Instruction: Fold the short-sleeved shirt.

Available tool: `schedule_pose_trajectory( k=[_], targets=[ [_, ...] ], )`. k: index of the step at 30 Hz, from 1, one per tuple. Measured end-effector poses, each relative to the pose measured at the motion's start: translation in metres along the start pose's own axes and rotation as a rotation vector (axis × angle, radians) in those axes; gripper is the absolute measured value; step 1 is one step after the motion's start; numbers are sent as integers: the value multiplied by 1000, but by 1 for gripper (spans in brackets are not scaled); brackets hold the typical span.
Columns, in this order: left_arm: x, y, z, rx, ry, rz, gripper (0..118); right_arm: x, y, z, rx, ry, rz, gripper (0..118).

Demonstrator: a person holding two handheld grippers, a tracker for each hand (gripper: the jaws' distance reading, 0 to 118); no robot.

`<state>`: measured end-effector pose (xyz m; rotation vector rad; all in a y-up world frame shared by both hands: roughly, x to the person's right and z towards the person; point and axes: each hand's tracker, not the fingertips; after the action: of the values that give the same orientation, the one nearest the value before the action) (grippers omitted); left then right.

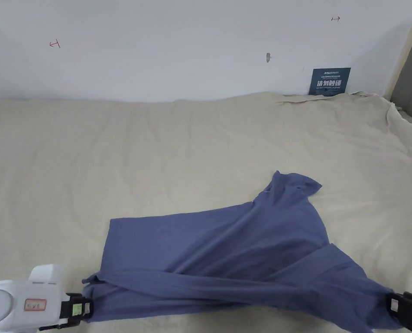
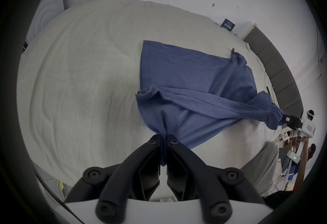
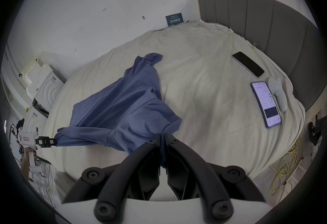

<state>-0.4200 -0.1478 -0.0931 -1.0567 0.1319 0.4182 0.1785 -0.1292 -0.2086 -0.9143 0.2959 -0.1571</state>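
Nearest, the left gripper (image 2: 163, 136) and right gripper (image 3: 162, 136) each pinch a near corner of the blue cotton short-sleeved shirt (image 1: 226, 256), stretched between them on the beige sheeted bed (image 1: 157, 151), the far part rumpled, so folding looks barely begun.

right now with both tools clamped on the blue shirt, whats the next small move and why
Probably carry both tools away from the person, over the shirt. The left tool and right tool each pinch a near corner of the blue shirt, and the edge between them looks stretched fairly taut, with the far part lying on the bed. That would lay the near half over it.
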Motion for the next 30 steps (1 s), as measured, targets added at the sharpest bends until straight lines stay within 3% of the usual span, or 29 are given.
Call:
schedule_pose_trajectory(
  k=[8,15,23,24,26,27,28,30],
  targets=[
    [-21,-38,-11,-47,45,49,3,-7,-34,-12,-71,14,10,2],
    [-24,-56,-43,-78,96,46,3,-2,-57,-65,-187,-90,-17,2],
    [-23,-55,-50,-80,127,60,7,2,-63,-77,-232,-126,-23,3],
    [-19,-56,-48,-82,137,59,15,1,-61,-75,-230,-121,-22,3],
    [-15,-56,-47,-83,180,40,46,1,-57,-69,-215,-128,-18,10],
    [-13,-56,-46,-75,196,26,66,-1,-54,-66,-200,-135,-12,20],
    [-10,-57,-44,-62,207,20,87,-2,-50,-62,-183,-131,-9,46],
    [-5,-54,-37,-28,214,7,107,9,-41,-62,-127,-107,-9,84]
  ],
)
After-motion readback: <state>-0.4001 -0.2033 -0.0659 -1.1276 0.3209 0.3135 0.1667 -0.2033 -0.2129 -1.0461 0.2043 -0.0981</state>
